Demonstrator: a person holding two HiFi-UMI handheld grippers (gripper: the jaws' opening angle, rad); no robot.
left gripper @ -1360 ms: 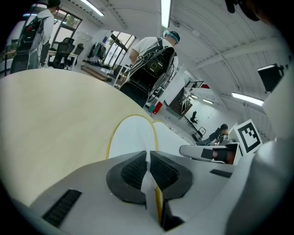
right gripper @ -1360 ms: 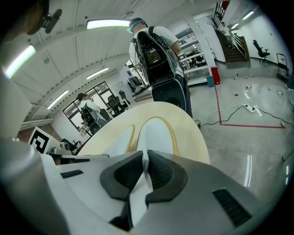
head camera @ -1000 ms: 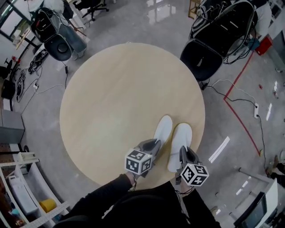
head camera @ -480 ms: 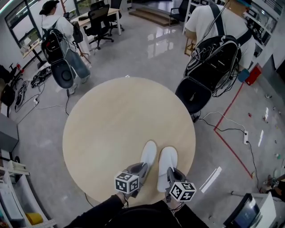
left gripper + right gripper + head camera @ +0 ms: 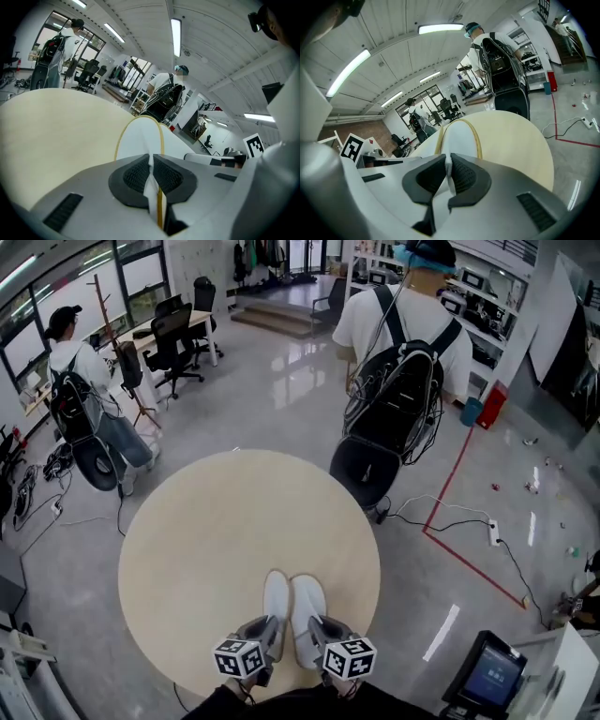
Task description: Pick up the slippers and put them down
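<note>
left gripper view: slipper [image 5: 138, 139] in hand-held gripper [image 5: 151, 161]

bare round table [image 5: 192, 549] beyond slippers [image 5: 307, 601], person [image 5: 398, 352] behind far edge

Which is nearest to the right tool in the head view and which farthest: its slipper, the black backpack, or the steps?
1. Slipper, clamped in the right tool.
2. Black backpack, beyond the table, upper right.
3. Steps, far back, top centre.
</note>
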